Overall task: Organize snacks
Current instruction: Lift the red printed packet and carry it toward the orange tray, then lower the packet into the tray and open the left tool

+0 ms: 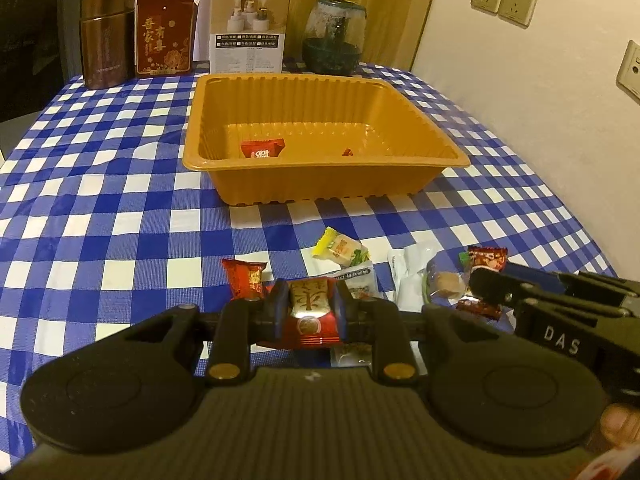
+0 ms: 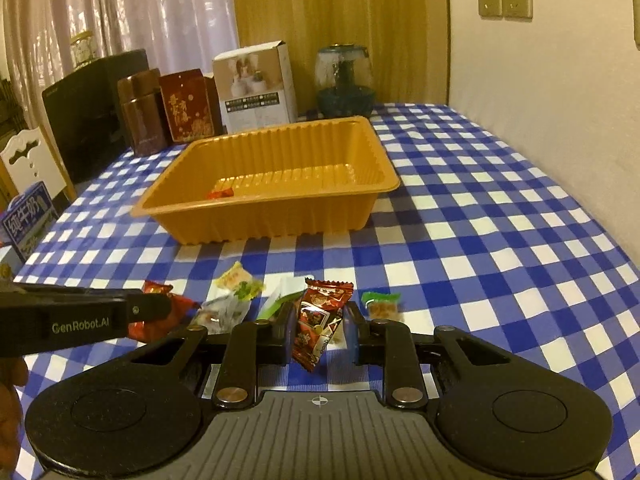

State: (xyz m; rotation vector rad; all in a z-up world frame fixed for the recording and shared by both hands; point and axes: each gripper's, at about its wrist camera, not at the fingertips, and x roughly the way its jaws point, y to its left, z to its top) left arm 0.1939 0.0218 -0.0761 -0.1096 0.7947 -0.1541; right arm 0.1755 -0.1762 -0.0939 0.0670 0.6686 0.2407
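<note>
Tray (image 1: 320, 178): two snacks already inside | left gripper (image 1: 308, 306), right gripper (image 2: 318, 330): each clamped on a wrapped snack | several left on cloth (image 1: 120, 208)

"DAS" on right claw (image 1: 562, 345); "GenRobot.AI" on left claw (image 2: 80, 325); "吾家有喜" on red box (image 1: 165, 34)

The bench (image 1: 100, 208) wears a blue-and-white checked cloth. An orange ribbed tray (image 1: 320, 182) stands on it near the middle. Along the far edge stand a brown canister (image 1: 106, 36), a red printed box (image 1: 165, 34), a white carton (image 1: 249, 28) and a glass jar (image 1: 334, 36) with dark contents. On the near part lie loose wrapped snacks: a yellow-ended packet (image 1: 340, 248), a red sweet (image 1: 242, 278), a clear packet (image 1: 412, 276) and others, close together.
</note>
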